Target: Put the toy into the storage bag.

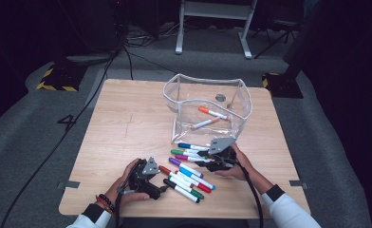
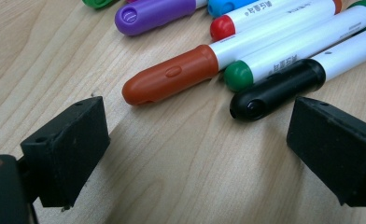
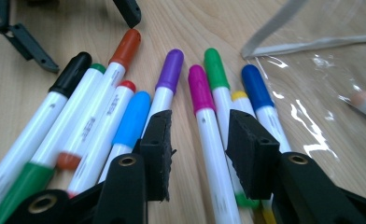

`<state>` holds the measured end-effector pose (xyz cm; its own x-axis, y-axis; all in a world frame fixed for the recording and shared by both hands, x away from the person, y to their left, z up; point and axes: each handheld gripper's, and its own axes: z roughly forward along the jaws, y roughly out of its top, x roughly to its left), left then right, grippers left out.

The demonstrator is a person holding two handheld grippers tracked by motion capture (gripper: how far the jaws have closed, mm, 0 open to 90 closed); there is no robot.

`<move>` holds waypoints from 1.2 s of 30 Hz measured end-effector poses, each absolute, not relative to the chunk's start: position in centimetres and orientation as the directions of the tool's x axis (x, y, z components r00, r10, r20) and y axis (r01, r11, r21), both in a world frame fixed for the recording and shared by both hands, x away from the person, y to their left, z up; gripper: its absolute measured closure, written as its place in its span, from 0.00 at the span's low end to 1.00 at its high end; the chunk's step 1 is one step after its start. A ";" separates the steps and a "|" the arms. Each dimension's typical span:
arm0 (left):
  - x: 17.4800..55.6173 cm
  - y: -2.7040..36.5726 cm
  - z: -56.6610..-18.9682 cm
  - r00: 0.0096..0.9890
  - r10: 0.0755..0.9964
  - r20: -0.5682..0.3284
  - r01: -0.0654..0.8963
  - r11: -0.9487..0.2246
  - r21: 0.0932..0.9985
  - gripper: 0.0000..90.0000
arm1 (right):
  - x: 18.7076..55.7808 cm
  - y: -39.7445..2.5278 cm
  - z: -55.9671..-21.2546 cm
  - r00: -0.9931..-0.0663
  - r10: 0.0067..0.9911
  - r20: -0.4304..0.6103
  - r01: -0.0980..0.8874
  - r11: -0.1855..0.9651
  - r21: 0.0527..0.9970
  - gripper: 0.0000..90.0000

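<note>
Magenta marker (image 3: 209,135) lies lengthwise between right hand-held gripper's (image 3: 197,154) open jaws, cap pointing away.

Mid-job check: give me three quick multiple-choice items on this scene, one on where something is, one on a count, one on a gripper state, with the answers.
1. Where does the orange-capped marker lie?
A. inside the clear pouch
B. on the floor
C. between the left jaws

2. How many markers are in the pouch?
A. none
B. two
C. five

3. How does the right hand-held gripper stand?
A. shut on nothing
B. lifted far above the table
C. jaws either side of the magenta marker

Answers: 1 A, the high view shows it through the clear wall. 2 B, it lies there beside a pale-capped one. 3 C, the right gripper view shows the magenta marker running between the jaws.
</note>
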<state>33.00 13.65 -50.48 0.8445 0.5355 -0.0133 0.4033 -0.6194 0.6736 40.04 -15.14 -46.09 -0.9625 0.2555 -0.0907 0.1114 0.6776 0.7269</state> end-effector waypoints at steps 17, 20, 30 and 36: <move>32.9 13.7 -50.5 0.847 0.531 -0.014 0.401 -0.622 0.673 0.07 | 41.9 -11.0 -49.0 -0.968 0.242 -0.064 0.138 0.729 0.671 0.75; 32.9 13.7 -50.5 0.848 0.531 -0.014 0.400 -0.622 0.673 0.07 | 42.1 -11.1 -49.1 -0.967 0.253 -0.032 0.165 0.719 0.675 0.80; 32.9 13.7 -50.5 0.848 0.531 -0.013 0.400 -0.622 0.673 0.07 | 41.3 -13.4 -48.8 -0.963 0.269 -0.035 0.180 0.732 0.657 0.83; 32.9 13.6 -50.5 0.850 0.526 -0.013 0.397 -0.626 0.671 0.07 | 40.4 -16.4 -48.2 -0.954 0.298 -0.039 0.198 0.721 0.664 0.83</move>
<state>32.89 13.64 -50.46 0.8505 0.5258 -0.0130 0.3972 -0.6258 0.6712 40.41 -16.39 -48.15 -0.9538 0.2979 -0.0387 0.1982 0.7211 0.6639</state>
